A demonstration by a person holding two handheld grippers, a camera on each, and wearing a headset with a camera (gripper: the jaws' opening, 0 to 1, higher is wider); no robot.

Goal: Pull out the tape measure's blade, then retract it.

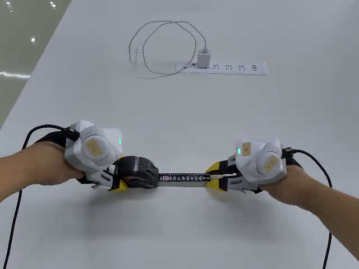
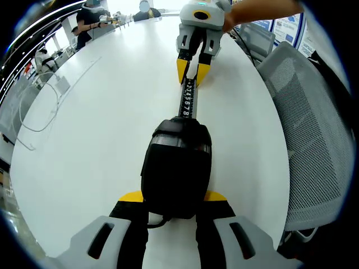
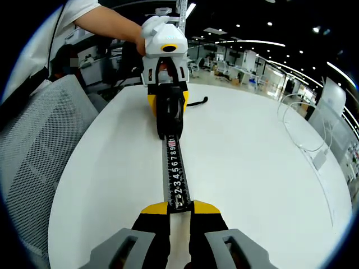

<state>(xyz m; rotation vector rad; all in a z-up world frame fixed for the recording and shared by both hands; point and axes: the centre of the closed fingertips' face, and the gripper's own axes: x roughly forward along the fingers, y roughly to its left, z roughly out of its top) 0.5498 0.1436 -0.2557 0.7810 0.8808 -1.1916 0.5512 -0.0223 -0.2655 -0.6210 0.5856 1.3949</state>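
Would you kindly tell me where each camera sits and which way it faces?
Head view: on the headset, facing down at the table; both hands show, on the left gripper and right gripper.
Left gripper view: on the left gripper, facing over the tape measure toward the right gripper; a hand shows.
Right gripper view: on the right gripper, facing along the blade toward the left gripper; an arm shows.
Both gripper views see the blade, from opposite ends.

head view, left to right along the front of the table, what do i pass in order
left hand → left gripper → tape measure case, held in that gripper → blade, pulled out → right gripper, its fingers shut on the blade's end → right hand
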